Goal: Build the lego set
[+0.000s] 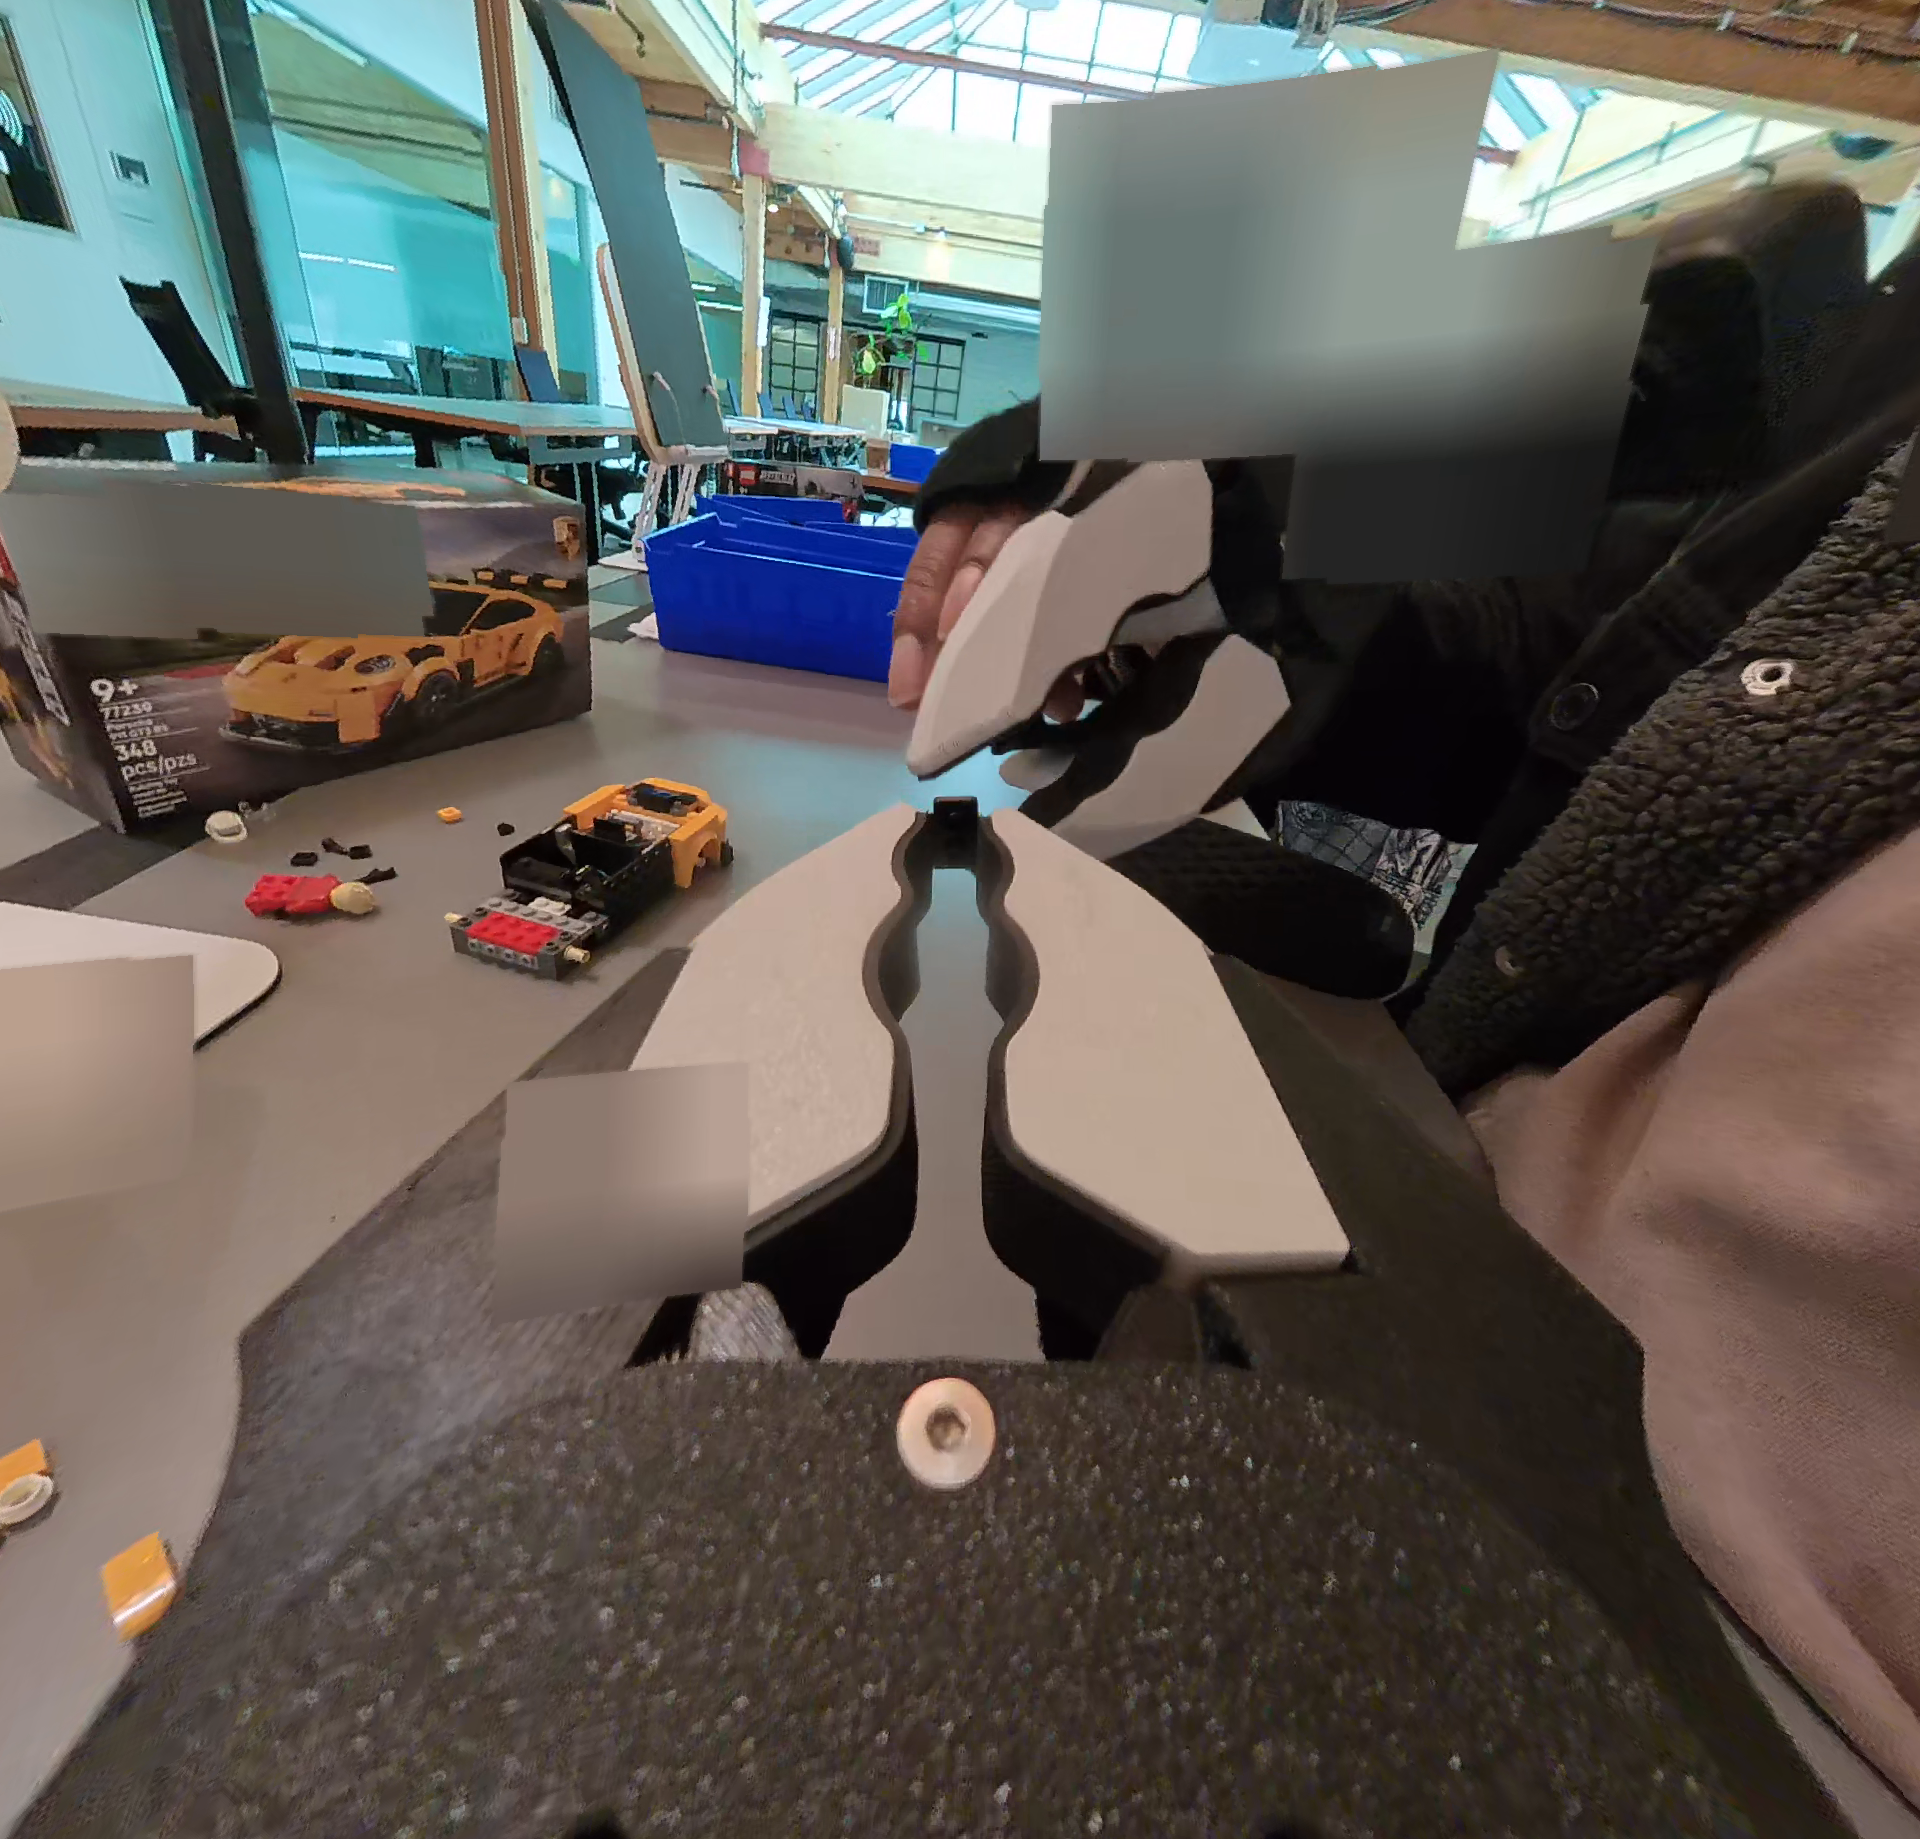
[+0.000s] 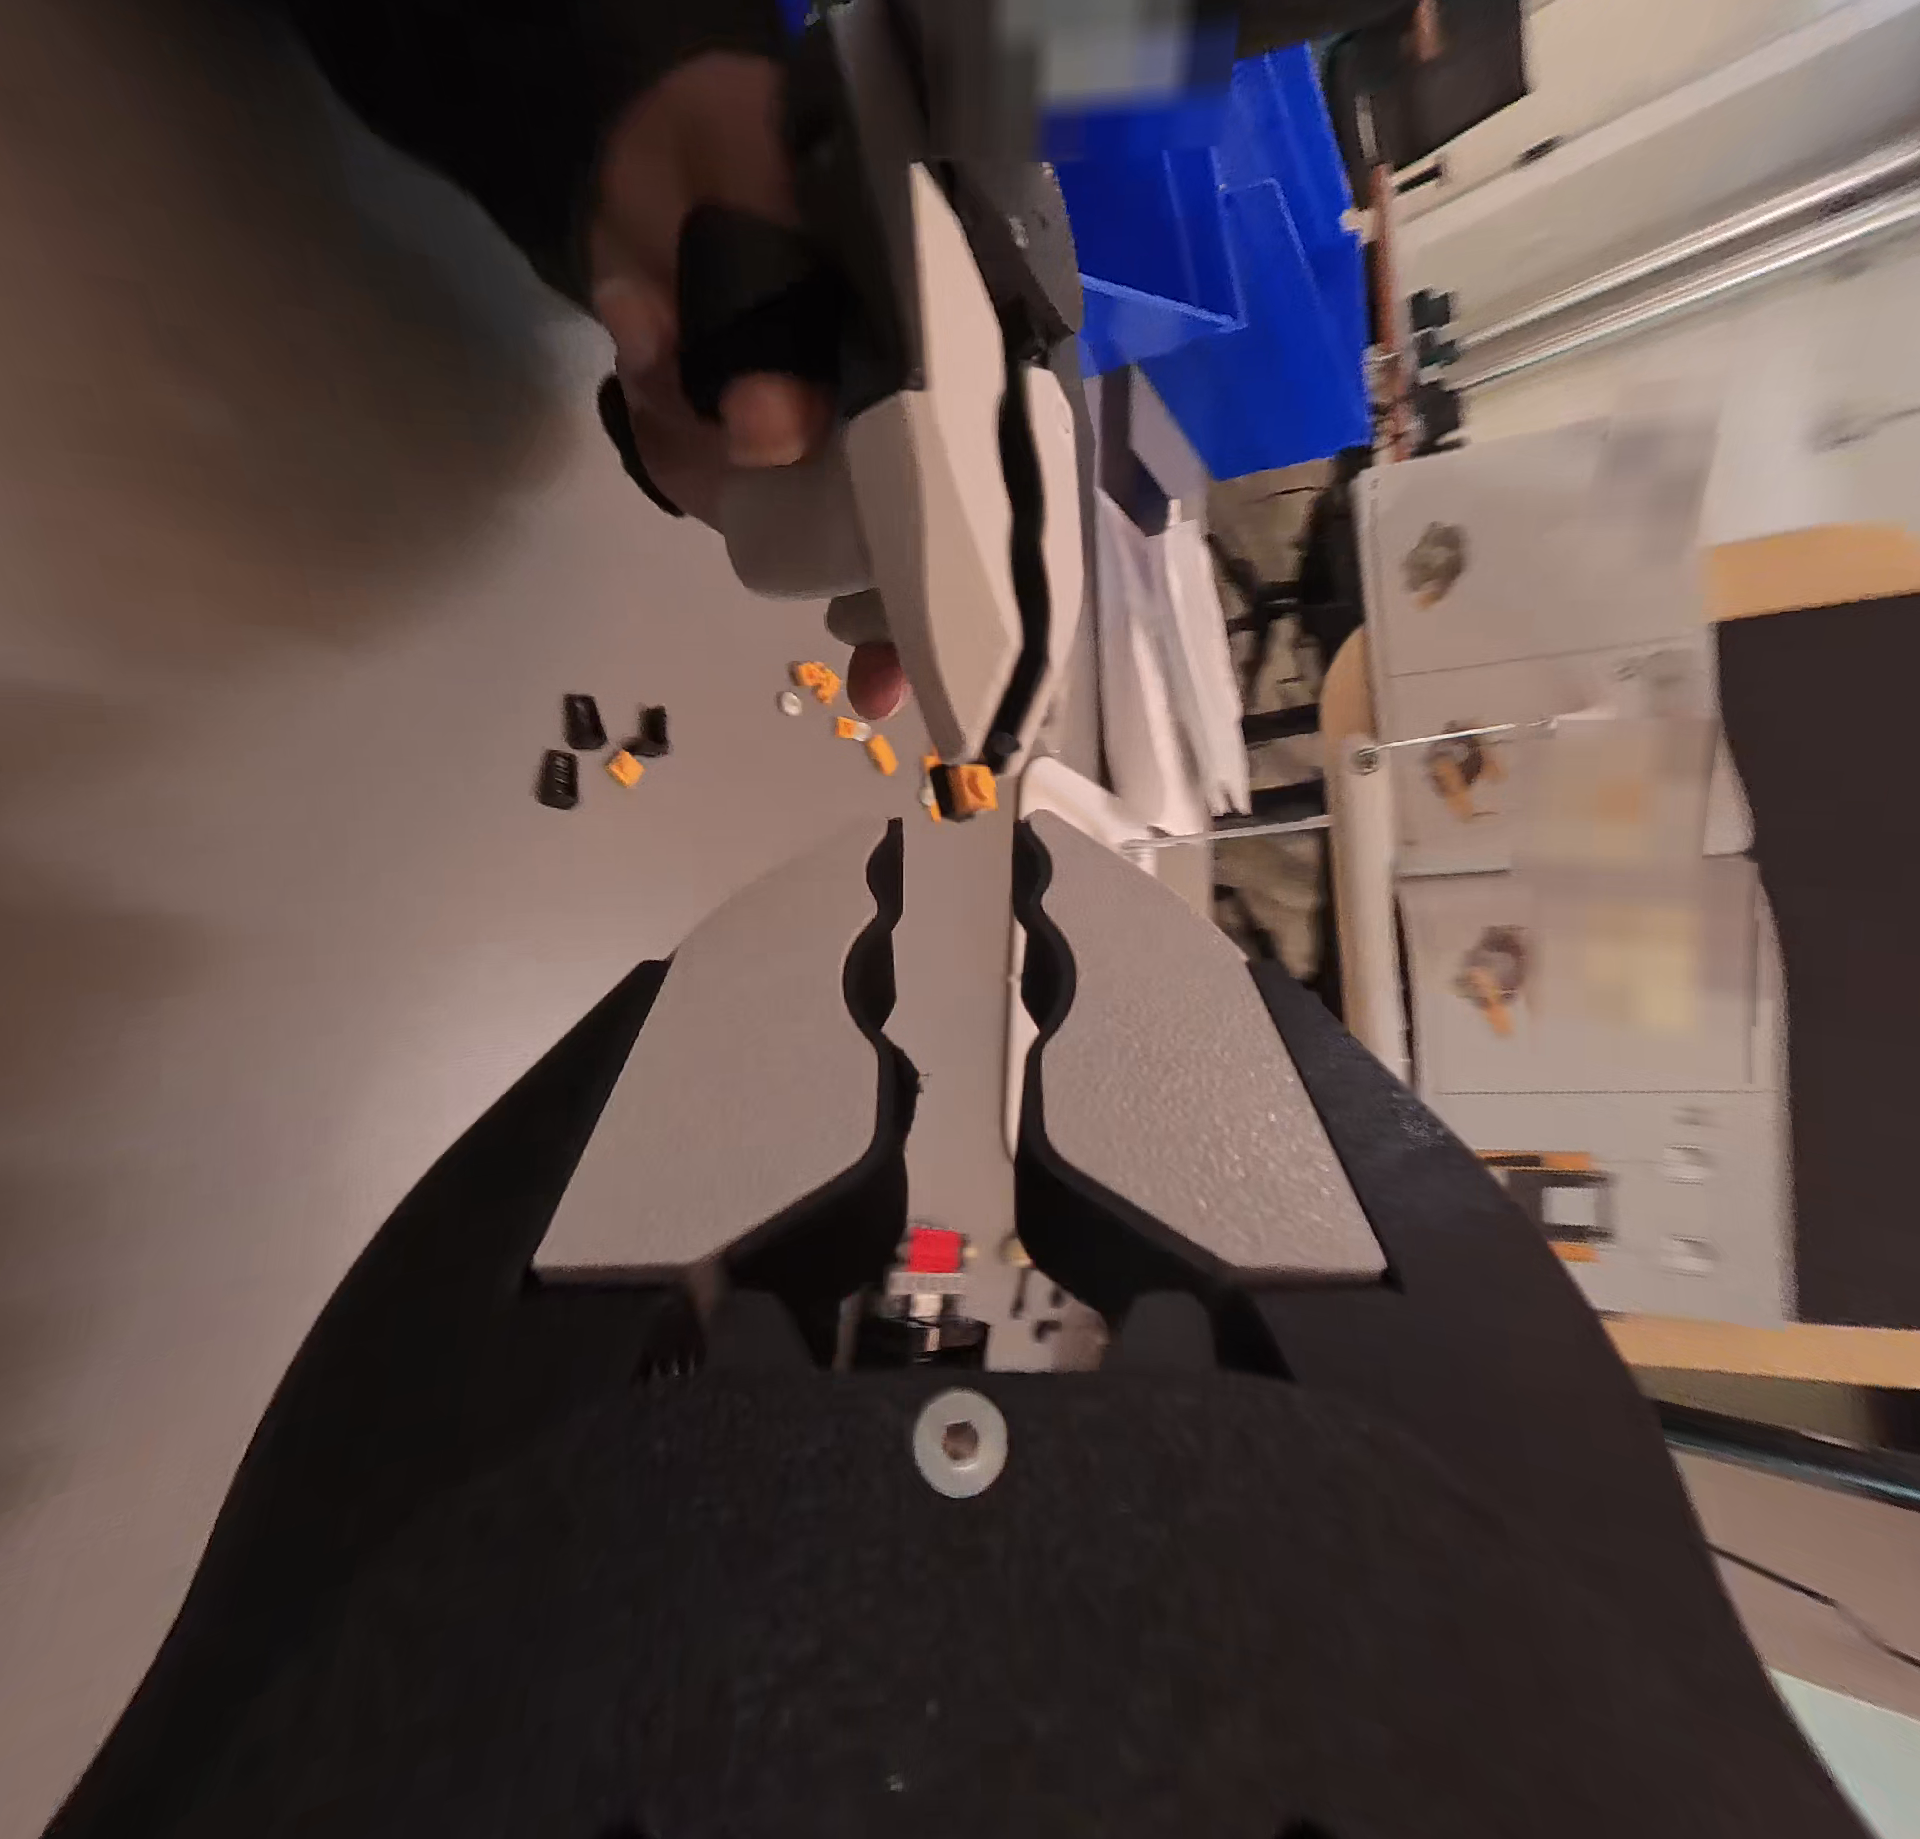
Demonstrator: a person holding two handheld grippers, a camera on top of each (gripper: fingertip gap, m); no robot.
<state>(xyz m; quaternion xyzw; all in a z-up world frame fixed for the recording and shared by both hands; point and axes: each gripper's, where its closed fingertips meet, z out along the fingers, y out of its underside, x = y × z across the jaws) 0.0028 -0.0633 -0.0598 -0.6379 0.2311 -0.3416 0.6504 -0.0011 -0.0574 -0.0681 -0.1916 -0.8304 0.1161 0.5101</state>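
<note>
My left gripper [image 1: 954,833] is shut on a small orange and black lego piece [image 1: 954,815], held above the grey table. In the right wrist view the same gripper [image 2: 982,750] comes down from above with the piece [image 2: 964,787] at its tips. My right gripper [image 2: 958,828] is open and empty, its tips just below that piece. In the left wrist view it [image 1: 971,766] hovers close above the left fingertips. The partly built yellow and black car [image 1: 592,875] sits on the table to the left, apart from both grippers.
The lego box [image 1: 301,626] stands at the far left, with blue bins [image 1: 779,594] behind. A red brick [image 1: 286,894] and small black pieces [image 1: 343,849] lie near the car. More loose black and orange pieces [image 2: 603,745] lie on the table. An instruction booklet [image 2: 1558,750] lies nearby.
</note>
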